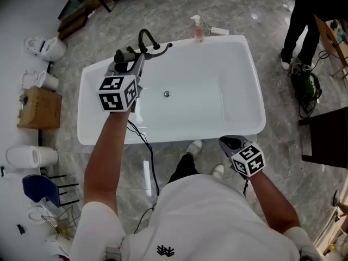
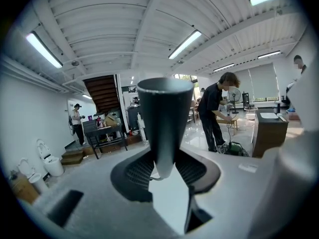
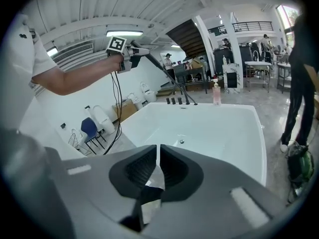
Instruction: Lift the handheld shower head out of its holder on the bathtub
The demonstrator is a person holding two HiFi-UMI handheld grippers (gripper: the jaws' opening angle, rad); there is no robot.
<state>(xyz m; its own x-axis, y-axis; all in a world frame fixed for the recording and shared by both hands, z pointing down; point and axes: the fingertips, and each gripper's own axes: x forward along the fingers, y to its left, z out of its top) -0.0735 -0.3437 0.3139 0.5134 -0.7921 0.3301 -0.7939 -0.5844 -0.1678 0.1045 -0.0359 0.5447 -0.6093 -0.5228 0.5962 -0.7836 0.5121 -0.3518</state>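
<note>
My left gripper (image 1: 129, 61) is shut on the black handheld shower head (image 1: 124, 55) and holds it above the back left rim of the white bathtub (image 1: 255, 91). Its black hose (image 1: 145, 37) arcs down toward the black fittings on the rim. In the left gripper view the dark tapered handle (image 2: 164, 118) stands upright between the jaws of the left gripper (image 2: 164, 171). The right gripper view shows the shower head (image 3: 142, 51) raised with its hose (image 3: 169, 78) stretched down to the tub (image 3: 239, 113). My right gripper (image 1: 228, 142) (image 3: 158, 168) is shut and empty by the tub's front edge.
A pink soap bottle (image 1: 197, 29) stands on the tub's back rim. Toilets, a cardboard box (image 1: 39, 107) and a blue chair (image 1: 39, 189) line the left wall. A person (image 1: 304, 20) stands at the far right near a dark table (image 1: 326, 137).
</note>
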